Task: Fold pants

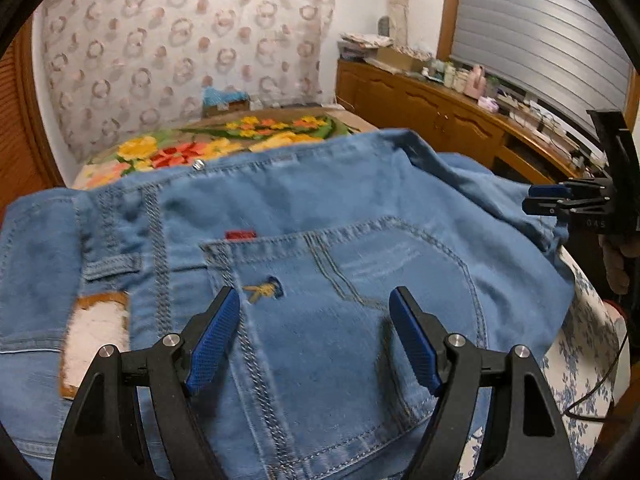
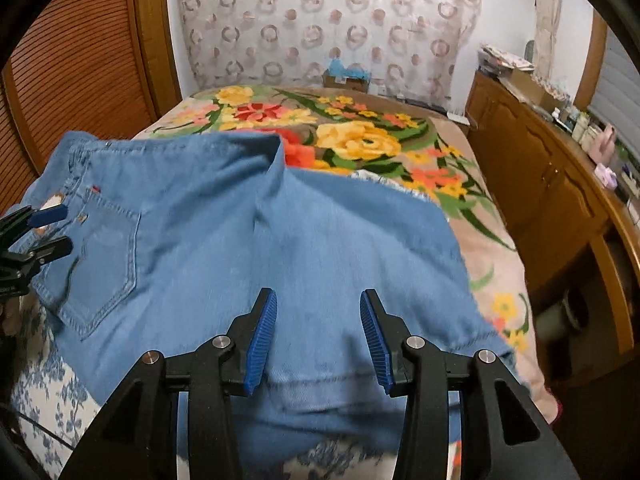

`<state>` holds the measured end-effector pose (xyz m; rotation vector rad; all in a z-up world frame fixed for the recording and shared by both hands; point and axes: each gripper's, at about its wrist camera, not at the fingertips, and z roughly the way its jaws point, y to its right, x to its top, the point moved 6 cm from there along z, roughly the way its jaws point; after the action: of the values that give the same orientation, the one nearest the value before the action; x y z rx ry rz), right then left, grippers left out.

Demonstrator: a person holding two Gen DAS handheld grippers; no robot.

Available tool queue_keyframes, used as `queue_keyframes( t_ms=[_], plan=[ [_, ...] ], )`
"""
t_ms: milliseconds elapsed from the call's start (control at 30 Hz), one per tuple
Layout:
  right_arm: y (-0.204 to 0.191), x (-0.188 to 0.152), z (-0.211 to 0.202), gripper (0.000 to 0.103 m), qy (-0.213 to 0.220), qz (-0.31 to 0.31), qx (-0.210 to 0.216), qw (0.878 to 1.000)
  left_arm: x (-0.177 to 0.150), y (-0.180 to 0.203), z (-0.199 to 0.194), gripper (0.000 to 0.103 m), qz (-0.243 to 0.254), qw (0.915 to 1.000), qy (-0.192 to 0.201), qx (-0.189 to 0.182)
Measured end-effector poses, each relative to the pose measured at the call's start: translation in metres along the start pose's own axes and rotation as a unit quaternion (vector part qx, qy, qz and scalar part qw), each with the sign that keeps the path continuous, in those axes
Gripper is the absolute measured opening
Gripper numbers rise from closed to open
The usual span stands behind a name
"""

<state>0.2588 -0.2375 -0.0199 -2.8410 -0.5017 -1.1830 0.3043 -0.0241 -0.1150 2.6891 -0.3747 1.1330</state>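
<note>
Pants [image 1: 320, 240], blue denim, lie folded on a floral bedspread [image 2: 360, 132]; the left gripper [image 1: 314, 340] hovers released over the back pocket [image 1: 360, 280], while the right gripper [image 2: 318, 336], fingers apart and empty, hangs above the legs.

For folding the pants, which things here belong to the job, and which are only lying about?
Belong to the job:
- jeans
- left gripper, jaws open
- right gripper, jaws open

Only lying about:
- flowered blanket
- wooden cabinet
- cardboard box

No legible text, labels or numbers.
</note>
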Motion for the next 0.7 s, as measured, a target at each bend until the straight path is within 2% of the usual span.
queue_keyframes(
  t_ms=[267,367,433,500,700],
  plan=[
    [-0.008,-0.005,0.009,0.047,-0.036,-0.010,0.009,0.999,-0.005,0.001,0.000,0.078,-0.001,1.0000,-0.006,0.002],
    [-0.009,-0.009,0.021,0.047,-0.055,-0.030,-0.007,0.998,-0.005,0.001,0.000,0.078,-0.003,1.0000,-0.005,-0.002],
    [-0.005,-0.010,0.024,0.032,-0.060,-0.037,-0.012,0.997,-0.007,0.002,0.000,0.078,-0.003,1.0000,-0.005,-0.003],
    [-0.001,-0.008,0.024,0.008,-0.060,-0.042,-0.012,0.997,-0.006,0.001,0.000,0.078,-0.002,1.0000,-0.004,-0.003],
    [0.037,0.028,0.013,0.006,-0.016,-0.039,-0.064,0.997,-0.007,0.001,0.000,0.078,-0.003,1.0000,-0.001,-0.002]
  ],
)
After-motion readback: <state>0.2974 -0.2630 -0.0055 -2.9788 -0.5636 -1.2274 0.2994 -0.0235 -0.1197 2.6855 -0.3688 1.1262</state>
